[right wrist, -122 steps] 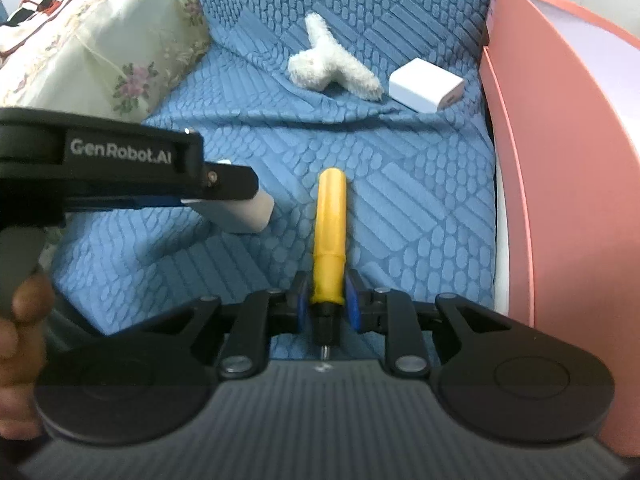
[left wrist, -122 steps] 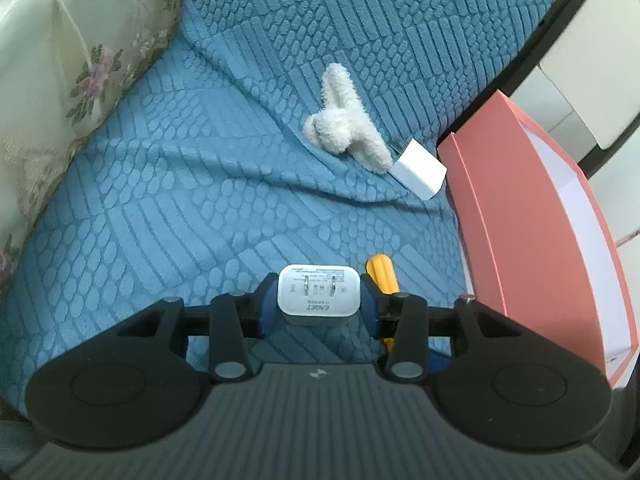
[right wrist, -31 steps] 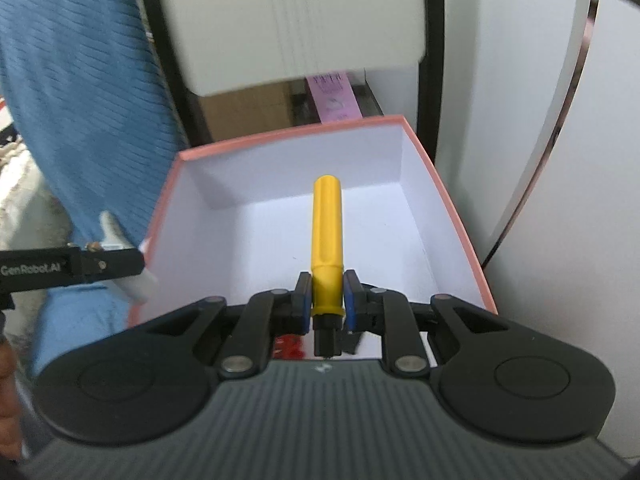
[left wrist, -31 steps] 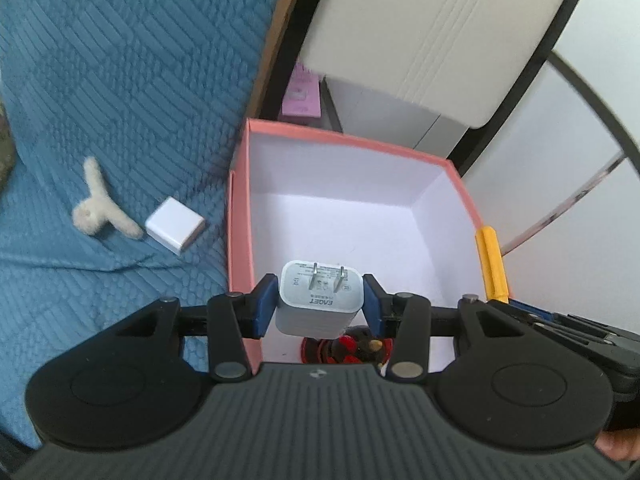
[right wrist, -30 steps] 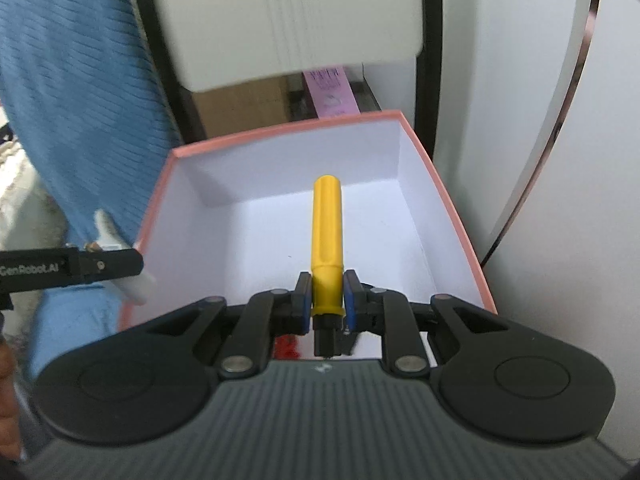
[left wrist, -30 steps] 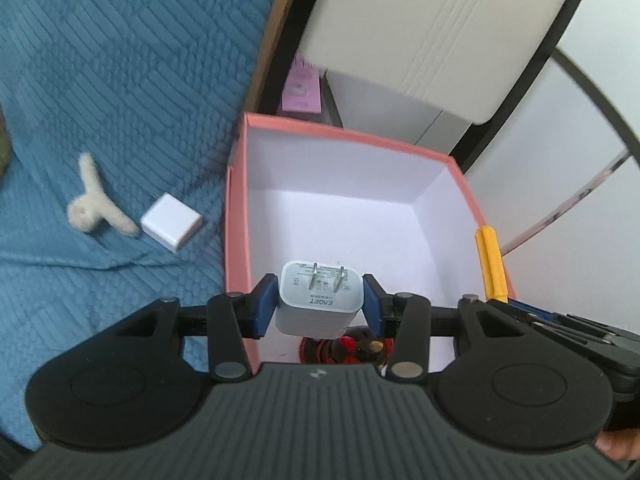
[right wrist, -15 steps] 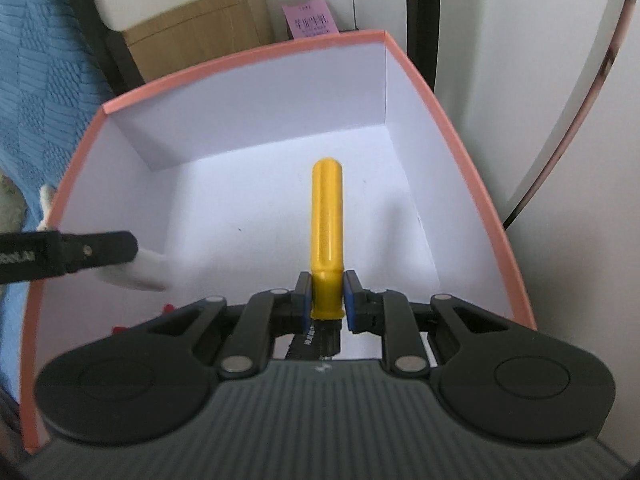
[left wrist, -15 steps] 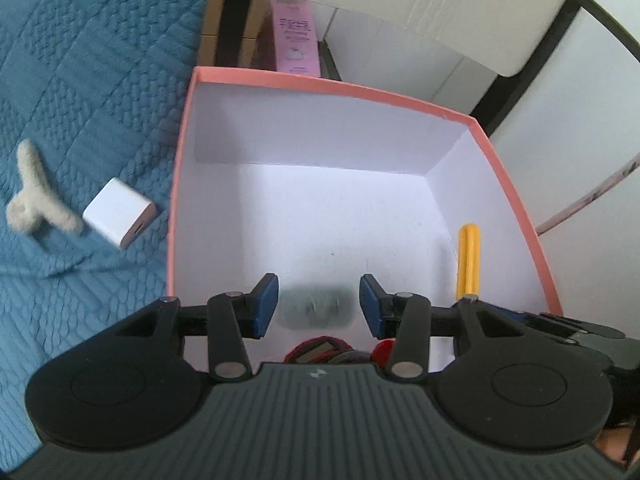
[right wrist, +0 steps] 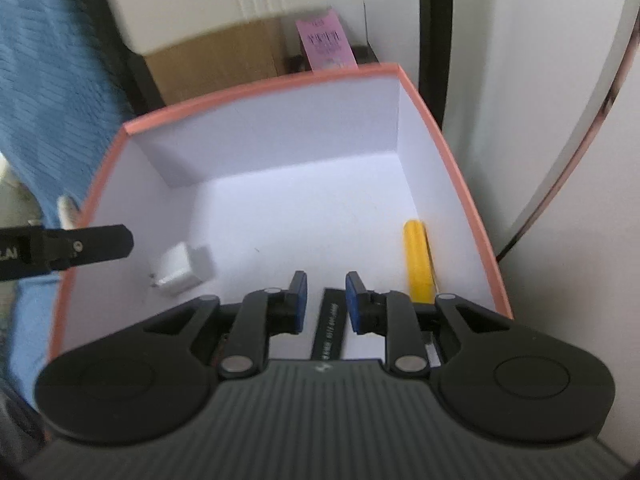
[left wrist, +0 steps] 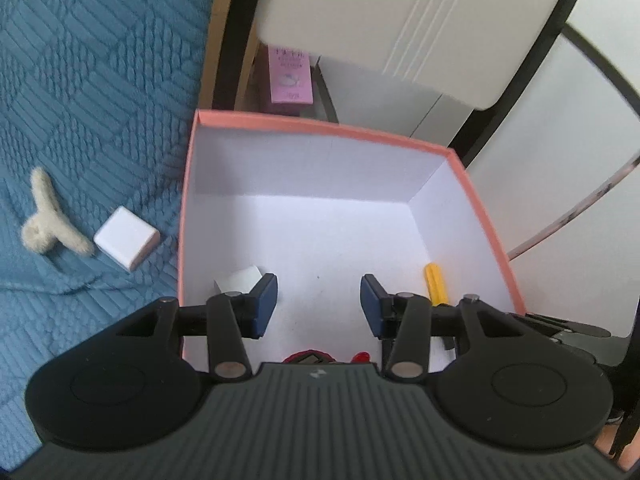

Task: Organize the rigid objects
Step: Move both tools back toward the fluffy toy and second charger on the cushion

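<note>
Legible text is scarce. The left gripper [right wrist: 92,246], entering the right wrist view from the left edge, carries white lettering on its black side, cut off to what appears to be "AI". A pink carton [left wrist: 291,76] behind the pink box [left wrist: 320,125] bears printed lines and an emblem, too small to read. A black strip [right wrist: 329,328] lying between the right gripper's fingers carries blurred white print.

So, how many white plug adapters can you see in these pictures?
2. One white cube-shaped plug adapter lies on the blue quilted cover. The other white plug adapter lies inside the pink cardboard box, near its left wall. More may be hidden.
</note>
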Available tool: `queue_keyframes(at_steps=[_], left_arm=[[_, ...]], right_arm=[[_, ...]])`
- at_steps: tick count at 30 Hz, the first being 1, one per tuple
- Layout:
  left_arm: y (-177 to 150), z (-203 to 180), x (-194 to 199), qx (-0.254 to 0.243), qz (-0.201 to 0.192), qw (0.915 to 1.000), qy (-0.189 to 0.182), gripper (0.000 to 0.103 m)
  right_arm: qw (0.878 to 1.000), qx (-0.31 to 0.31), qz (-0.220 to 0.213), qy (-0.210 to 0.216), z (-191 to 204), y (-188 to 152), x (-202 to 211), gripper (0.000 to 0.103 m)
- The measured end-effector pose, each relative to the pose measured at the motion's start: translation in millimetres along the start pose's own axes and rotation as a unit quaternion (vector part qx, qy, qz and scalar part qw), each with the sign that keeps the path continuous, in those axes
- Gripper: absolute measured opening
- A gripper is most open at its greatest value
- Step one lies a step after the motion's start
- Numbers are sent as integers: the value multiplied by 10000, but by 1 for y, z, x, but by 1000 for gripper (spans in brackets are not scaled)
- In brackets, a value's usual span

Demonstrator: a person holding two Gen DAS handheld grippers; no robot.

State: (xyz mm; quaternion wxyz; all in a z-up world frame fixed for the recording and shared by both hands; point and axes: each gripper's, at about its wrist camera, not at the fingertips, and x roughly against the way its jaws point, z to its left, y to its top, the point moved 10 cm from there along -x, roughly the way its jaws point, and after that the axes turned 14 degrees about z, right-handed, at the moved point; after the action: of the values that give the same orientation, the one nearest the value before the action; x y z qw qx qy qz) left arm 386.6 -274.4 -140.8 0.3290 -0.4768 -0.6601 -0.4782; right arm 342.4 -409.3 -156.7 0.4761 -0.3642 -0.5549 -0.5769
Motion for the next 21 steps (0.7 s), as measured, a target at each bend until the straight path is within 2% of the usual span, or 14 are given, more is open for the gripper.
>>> queue_keyframes(at_steps=[9, 13, 21], left_arm=[[-7, 6, 82, -8, -539, 9985, 82, 52], [-15, 14, 122, 44, -808, 9967, 4, 52], [-52, 38, 195, 34, -1280, 9917, 72, 52]], right_arm=[[9979, 103, -599, 212, 36, 1, 78, 24], [9955, 166, -876, 329, 57, -6, 115, 24], [9906, 397, -1214, 487, 106, -34, 164, 24]])
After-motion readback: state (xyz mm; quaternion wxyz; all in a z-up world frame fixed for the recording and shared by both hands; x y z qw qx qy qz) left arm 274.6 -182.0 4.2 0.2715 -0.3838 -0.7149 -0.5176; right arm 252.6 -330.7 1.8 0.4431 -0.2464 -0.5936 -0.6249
